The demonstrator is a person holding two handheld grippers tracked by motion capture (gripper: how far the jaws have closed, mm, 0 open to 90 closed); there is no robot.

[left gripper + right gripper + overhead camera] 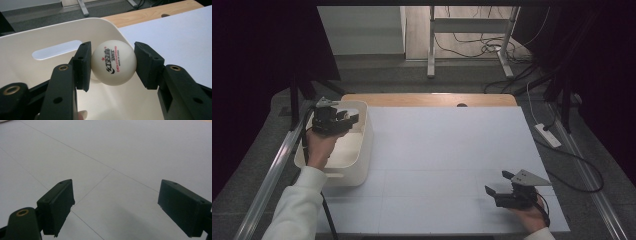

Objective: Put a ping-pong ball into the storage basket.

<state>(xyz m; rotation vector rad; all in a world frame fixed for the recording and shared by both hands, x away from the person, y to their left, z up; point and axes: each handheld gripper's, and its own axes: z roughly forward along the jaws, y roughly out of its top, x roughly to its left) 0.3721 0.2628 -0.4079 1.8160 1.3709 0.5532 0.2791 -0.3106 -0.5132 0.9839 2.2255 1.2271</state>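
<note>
White paper covers the table (447, 150), and over its left edge a small white celluloid ping-pong ball (113, 62), probably feather-light, slick and crushable, is pinched across its middle by the left gripper (112, 65) above a cream plastic bin (362, 145), while the right gripper (115, 207) stands spread, empty.

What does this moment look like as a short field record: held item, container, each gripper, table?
held item: white table-tennis ball, red and black print, clamped between both pads
container: white bin with a handle slot, at the table's left edge
left gripper: shut on the ball, above the bin
right gripper: jaws apart, nothing between them, low over the table
table: white sheet, wooden strip at the far edge
</note>
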